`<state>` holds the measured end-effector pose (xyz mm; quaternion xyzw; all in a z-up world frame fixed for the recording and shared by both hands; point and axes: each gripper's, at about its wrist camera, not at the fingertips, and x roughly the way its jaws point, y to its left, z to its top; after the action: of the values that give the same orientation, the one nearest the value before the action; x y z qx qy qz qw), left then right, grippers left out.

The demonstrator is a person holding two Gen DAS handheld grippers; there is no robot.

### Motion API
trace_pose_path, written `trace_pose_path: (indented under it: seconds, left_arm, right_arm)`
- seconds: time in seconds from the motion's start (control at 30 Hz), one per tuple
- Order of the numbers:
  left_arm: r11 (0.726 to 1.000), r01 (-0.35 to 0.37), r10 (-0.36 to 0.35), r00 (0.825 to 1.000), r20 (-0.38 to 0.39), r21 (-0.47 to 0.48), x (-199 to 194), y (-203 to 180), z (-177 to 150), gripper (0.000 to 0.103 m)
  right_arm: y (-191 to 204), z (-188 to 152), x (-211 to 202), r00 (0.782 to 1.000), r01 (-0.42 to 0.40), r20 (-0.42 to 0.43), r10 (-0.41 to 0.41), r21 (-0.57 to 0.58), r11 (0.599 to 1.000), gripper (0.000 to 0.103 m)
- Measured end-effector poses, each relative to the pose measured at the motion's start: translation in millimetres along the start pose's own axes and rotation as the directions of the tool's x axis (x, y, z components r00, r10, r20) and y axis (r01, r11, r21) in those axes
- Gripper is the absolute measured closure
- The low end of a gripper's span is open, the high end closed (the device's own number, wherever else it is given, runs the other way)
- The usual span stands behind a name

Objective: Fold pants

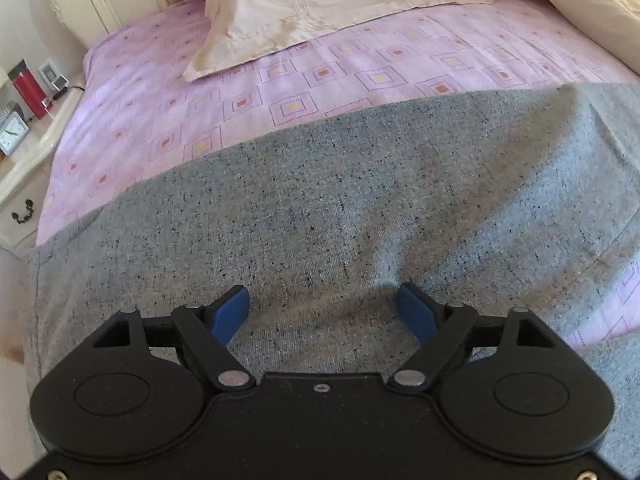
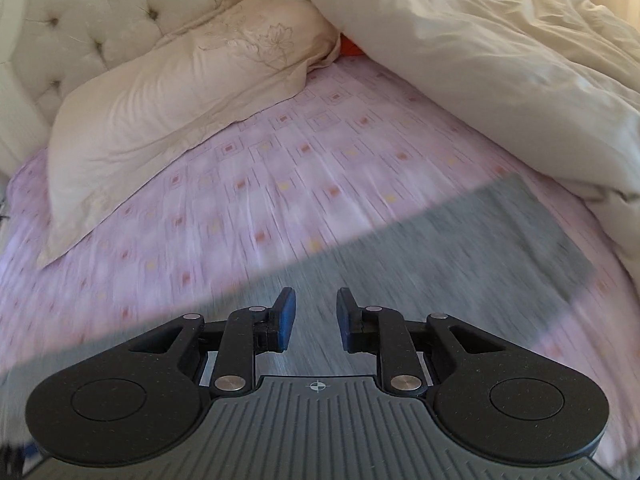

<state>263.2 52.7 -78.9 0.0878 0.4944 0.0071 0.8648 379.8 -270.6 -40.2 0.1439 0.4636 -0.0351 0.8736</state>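
Our left claw [image 1: 322, 312] gaped wide and empty over the grey pants [image 1: 320, 208] below the pillow [image 1: 304, 4], our right claw [image 2: 316, 318] part-open, empty, both poised to grasp.

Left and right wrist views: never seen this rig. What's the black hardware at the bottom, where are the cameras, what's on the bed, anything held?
No robot arm here: a person holds one two-finger gripper in each hand. Each picture comes from a fisheye camera on a gripper, looking forward along its blue-padded fingers. The left gripper is wide open above the grey pants, gripping nothing. The right gripper is also open, its view blurred. The pants lie spread on a pink patterned sheet, with a cream pillow and a duvet behind. A nightstand stands beside the bed.
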Motion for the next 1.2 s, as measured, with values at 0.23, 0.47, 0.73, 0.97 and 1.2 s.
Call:
trace_pose_path:
  seconds: [0.23, 0.47, 0.73, 0.97, 1.2]
  left_arm:
    - [0.995, 0.058, -0.06, 0.998, -0.019, -0.08, 15, 20, 2, 0.0]
    - [0.997, 0.038, -0.039, 0.999, -0.004, -0.074, 11, 13, -1, 0.0]
    - [0.999, 0.051, -0.051, 0.995, 0.085, 0.007, -15, 10, 12, 0.028]
    - [0.994, 0.071, -0.059, 0.988, 0.145, -0.082, -11, 13, 71, 0.026]
    - [0.956, 0.087, -0.073, 0.995, 0.061, -0.28, 19, 24, 100, 0.026]
  right_arm:
    - [31, 24, 52, 0.997, 0.069, -0.042, -0.069, -0.019, 0.997, 0.08]
    - [46, 18, 88, 0.973, 0.161, -0.131, -0.193, -0.223, 0.962, 0.08]
    - [23, -9, 59, 0.967, 0.078, -0.203, -0.151, -0.326, 0.942, 0.08]
    - [-6, -40, 27, 0.989, -0.02, -0.148, -0.022, -0.276, 0.961, 0.081]
    - [-24, -71, 1, 0.991, -0.095, -0.12, 0.062, -0.293, 0.951, 0.081]
